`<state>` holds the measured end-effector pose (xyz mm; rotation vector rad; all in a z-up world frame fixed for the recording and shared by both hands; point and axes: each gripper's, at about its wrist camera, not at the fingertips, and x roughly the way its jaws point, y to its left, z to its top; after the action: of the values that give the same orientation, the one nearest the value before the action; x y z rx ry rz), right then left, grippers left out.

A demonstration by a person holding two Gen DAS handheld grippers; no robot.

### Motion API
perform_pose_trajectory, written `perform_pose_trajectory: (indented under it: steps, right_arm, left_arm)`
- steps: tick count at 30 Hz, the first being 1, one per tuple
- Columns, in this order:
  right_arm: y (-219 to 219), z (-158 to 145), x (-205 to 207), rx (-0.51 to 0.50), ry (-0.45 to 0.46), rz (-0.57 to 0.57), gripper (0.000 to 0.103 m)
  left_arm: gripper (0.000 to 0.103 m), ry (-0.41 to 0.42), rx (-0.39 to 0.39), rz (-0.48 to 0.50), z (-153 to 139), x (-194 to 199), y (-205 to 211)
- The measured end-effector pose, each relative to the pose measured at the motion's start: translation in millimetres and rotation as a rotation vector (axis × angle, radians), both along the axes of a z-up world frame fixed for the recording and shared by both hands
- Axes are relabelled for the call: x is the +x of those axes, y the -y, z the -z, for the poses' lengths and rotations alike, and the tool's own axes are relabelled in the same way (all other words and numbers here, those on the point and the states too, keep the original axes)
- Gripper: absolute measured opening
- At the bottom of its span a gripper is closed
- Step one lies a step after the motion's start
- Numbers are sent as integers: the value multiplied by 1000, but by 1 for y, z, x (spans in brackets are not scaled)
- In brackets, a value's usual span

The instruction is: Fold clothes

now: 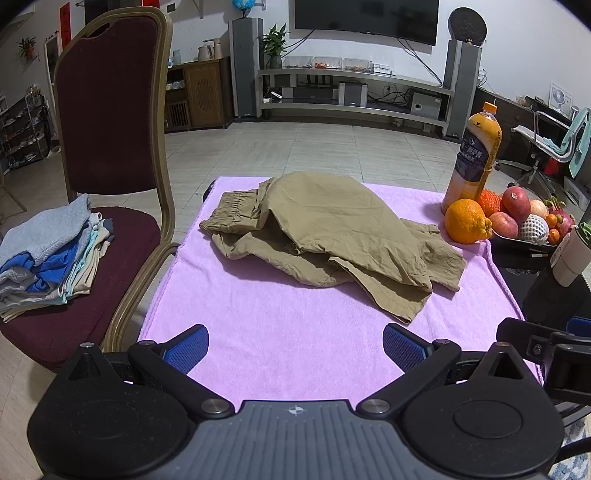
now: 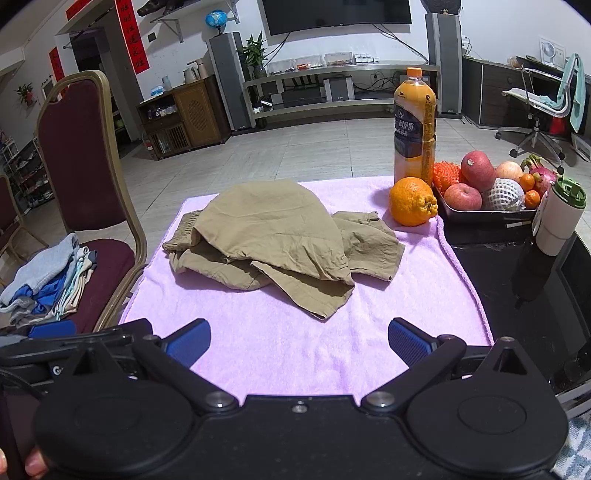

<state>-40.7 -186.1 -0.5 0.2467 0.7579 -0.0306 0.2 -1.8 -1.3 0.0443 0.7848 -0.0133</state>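
blk gripper bodies, blue ribbed fingers (image 1: 186,349), silver screws

Juice bottle (image 2: 414,125), orange cap, upright at right of centre. Large orange (image 2: 413,201) just in front of it, on the pink towel (image 2: 295,343). Dark tray (image 2: 487,215) of mixed fruit, right, beside the orange. White cup (image 2: 559,219) with green lid, far right edge. Maroon chair (image 1: 107,122), gold frame, left. Television (image 1: 365,16), top centre; grey speakers (image 1: 245,66) below it; office chair (image 2: 543,107), upper right.
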Motion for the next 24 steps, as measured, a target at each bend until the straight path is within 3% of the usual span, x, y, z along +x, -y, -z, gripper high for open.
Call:
perform_pose_trajectory:
  steps: [24]
  right_arm:
    - [-3, 0, 2, 2, -4, -2, 103]
  left_arm:
    - [102, -8, -7, 7, 0, 0, -2]
